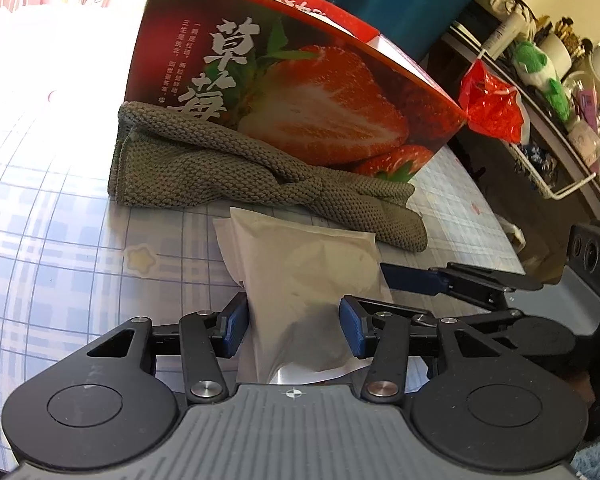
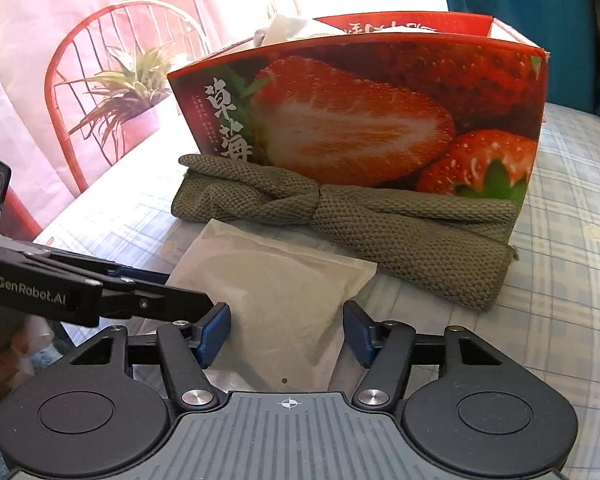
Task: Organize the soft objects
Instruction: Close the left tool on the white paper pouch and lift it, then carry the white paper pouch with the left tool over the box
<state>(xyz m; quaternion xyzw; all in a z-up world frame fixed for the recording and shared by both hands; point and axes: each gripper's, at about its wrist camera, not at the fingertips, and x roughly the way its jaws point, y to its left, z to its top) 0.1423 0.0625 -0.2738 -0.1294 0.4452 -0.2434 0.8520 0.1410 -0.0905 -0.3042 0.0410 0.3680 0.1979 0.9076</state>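
A white soft pouch (image 1: 300,272) lies on the checked tablecloth, also in the right wrist view (image 2: 276,300). My left gripper (image 1: 294,326) is open with its blue pads either side of the pouch's near end. My right gripper (image 2: 286,332) is open and straddles the same pouch from the other side; it shows at the right of the left wrist view (image 1: 416,280). A grey-green knitted headband (image 1: 260,172) lies just beyond the pouch, against the red strawberry box (image 1: 320,92). In the right wrist view the headband (image 2: 340,216) rests along the box (image 2: 360,120).
White soft items stick out of the box top (image 2: 288,28). A red plastic bag (image 1: 488,104) and a cluttered shelf (image 1: 560,92) stand right of the table. A red chair (image 2: 84,80) and a potted plant (image 2: 128,92) stand behind on the left.
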